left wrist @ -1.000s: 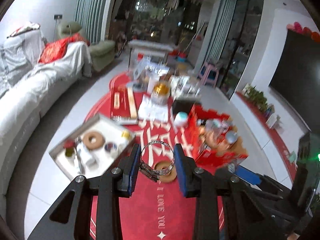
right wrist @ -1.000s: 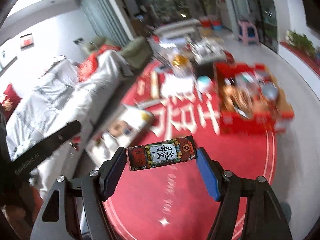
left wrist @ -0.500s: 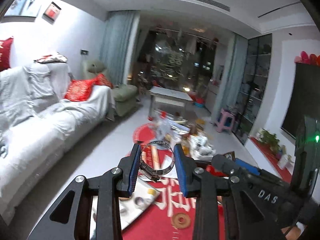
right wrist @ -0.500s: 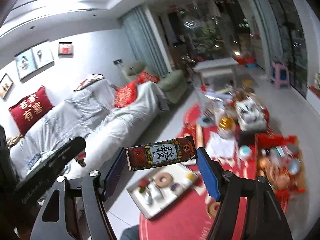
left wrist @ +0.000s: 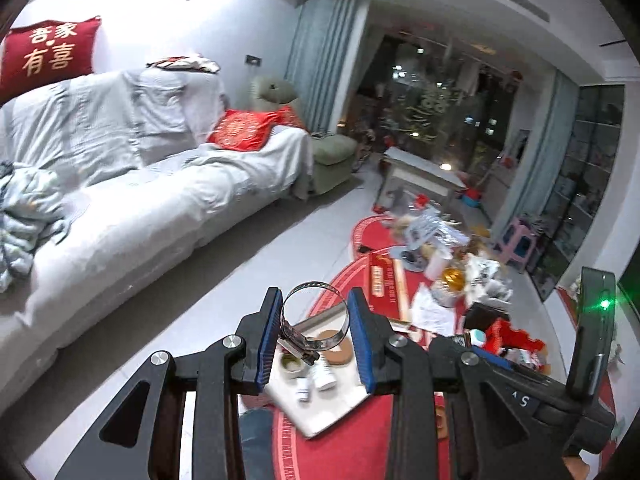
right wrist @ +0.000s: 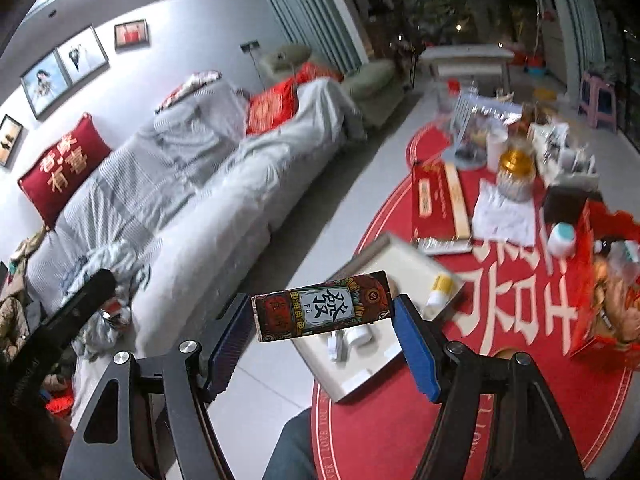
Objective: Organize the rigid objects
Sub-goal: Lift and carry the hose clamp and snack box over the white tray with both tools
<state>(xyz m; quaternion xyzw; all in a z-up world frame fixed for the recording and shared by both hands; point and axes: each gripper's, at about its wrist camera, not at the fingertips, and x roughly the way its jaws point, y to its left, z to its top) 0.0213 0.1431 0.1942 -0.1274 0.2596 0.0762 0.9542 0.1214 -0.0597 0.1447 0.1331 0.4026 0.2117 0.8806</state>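
Note:
My left gripper is shut on a metal hose clamp, held upright between the blue pads well above the floor. My right gripper is shut on a small dark box with a Chinese character label, held crosswise between its pads. Below both lies a white tray with small bottles, a tape roll and a brown ring; it also shows in the right wrist view. The right gripper's body shows at the lower right of the left wrist view.
A round red rug carries a red carton, a red flat box, papers, a gold-lidded jar and clutter. A grey-covered sofa runs along the left. A grey floor strip lies between.
Both grippers have tilted back down and swung left, so the tray and rug come back under the fingers. The clamp and the box stay held as before.

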